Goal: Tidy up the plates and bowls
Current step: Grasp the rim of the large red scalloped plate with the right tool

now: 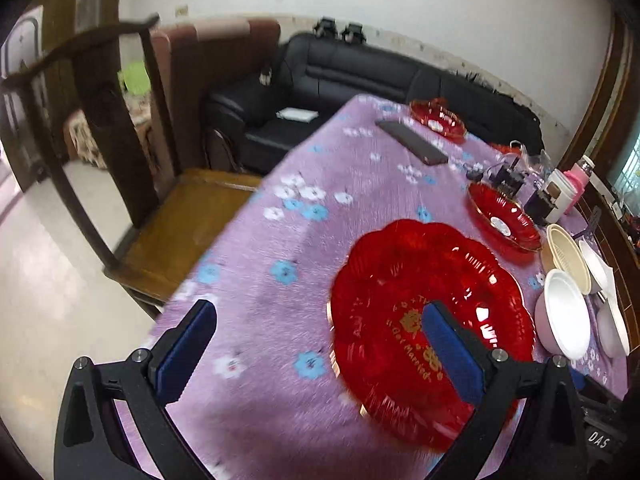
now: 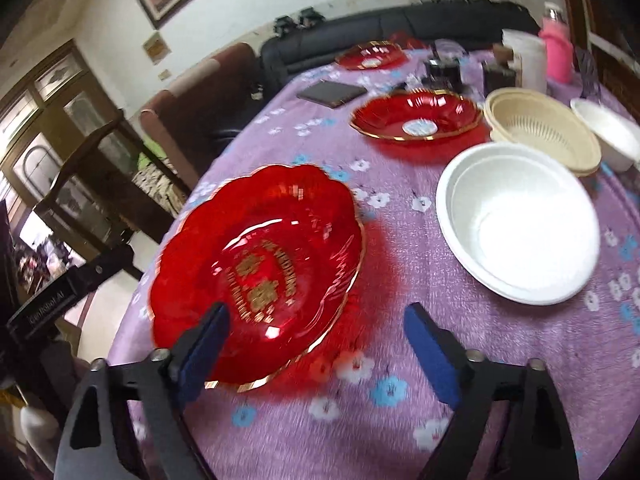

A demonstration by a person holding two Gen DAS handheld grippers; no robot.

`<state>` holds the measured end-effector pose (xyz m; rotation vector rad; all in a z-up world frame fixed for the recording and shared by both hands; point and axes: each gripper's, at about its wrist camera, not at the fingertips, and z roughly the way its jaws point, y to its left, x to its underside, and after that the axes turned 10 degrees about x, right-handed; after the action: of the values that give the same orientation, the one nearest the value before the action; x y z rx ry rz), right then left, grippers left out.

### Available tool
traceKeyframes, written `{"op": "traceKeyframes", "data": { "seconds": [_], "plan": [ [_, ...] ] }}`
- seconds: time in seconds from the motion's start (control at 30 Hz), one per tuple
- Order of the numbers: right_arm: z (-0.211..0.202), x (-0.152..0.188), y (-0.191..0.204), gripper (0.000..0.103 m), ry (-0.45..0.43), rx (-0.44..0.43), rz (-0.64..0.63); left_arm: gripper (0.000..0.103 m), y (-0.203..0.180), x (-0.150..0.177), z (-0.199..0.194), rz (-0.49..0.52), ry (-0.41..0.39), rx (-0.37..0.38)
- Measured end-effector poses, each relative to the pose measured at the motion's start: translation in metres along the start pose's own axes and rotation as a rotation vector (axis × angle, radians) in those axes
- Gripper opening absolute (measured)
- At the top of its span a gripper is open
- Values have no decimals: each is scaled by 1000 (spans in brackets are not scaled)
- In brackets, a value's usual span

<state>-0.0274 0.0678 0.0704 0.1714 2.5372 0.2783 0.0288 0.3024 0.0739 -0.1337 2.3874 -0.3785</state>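
A large red scalloped plate (image 1: 424, 280) (image 2: 260, 240) with gold lettering lies on the purple flowered tablecloth (image 1: 280, 240) near the front edge. My left gripper (image 1: 320, 352) is open and empty above the plate's left rim; its right finger overlaps the plate. My right gripper (image 2: 316, 344) is open and empty above the plate's near right rim. A second red plate (image 1: 504, 216) (image 2: 416, 118) lies behind, a third red plate (image 1: 438, 118) (image 2: 370, 56) at the far end. A white bowl (image 2: 516, 220) (image 1: 564, 312), a beige ribbed bowl (image 2: 544, 132) (image 1: 566, 252) and another white bowl (image 2: 608, 132) stand at the right.
A dark flat case (image 1: 412, 142) (image 2: 332, 93) lies at the far side. Small boxes, a white canister (image 2: 524, 60) and a pink bottle (image 2: 556, 50) crowd the far right. A wooden chair (image 1: 160, 200) stands left of the table, a black sofa (image 1: 360, 76) behind.
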Motion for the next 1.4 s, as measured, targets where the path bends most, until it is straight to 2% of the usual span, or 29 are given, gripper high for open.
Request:
{"op": "traceKeyframes", "data": {
  "seconds": [0.13, 0.23, 0.4, 0.53, 0.6, 0.67, 0.77, 0.87, 0.97, 1.03, 1.1, 1.13, 1.27, 1.4],
  "plan": [
    [15, -10, 2, 83, 16, 29, 5, 103, 1, -9, 28, -26, 44, 2],
    [24, -17, 7, 81, 8, 63, -13, 103, -4, -10, 43, -8, 56, -36],
    [33, -23, 13, 77, 8, 84, -33, 102, -14, -8, 58, 32, 74, -59],
    [38, -25, 15, 77, 10, 85, -42, 94, -18, -7, 63, 50, 89, -48],
    [40, -24, 16, 76, 10, 86, -47, 87, -18, -6, 68, 53, 103, -50],
    [41, -23, 16, 76, 9, 88, -51, 75, -19, -5, 72, 59, 117, -53],
    [43, -23, 16, 76, 10, 95, -57, 67, -15, -5, 76, 38, 134, -47],
    [47, -23, 16, 74, 22, 95, -57, 66, -11, -6, 78, 14, 140, -44],
    [52, -22, 15, 58, 46, 90, -53, 66, -10, -6, 78, 5, 140, -40],
    [56, -21, 13, 39, 64, 81, -38, 66, -11, -6, 79, 9, 145, -40],
    [57, -21, 11, 32, 65, 82, -21, 50, -13, -5, 80, 23, 151, -44],
    [57, -21, 10, 26, 65, 80, -20, 35, -14, -5, 83, 28, 163, -49],
    [51, -22, 7, 21, 66, 60, -13, 29, -5, -6, 78, -23, 160, -18],
    [43, -19, 12, 18, 56, 38, -27, 27, 2, -7, 59, -53, 124, -6]
  ]
}}
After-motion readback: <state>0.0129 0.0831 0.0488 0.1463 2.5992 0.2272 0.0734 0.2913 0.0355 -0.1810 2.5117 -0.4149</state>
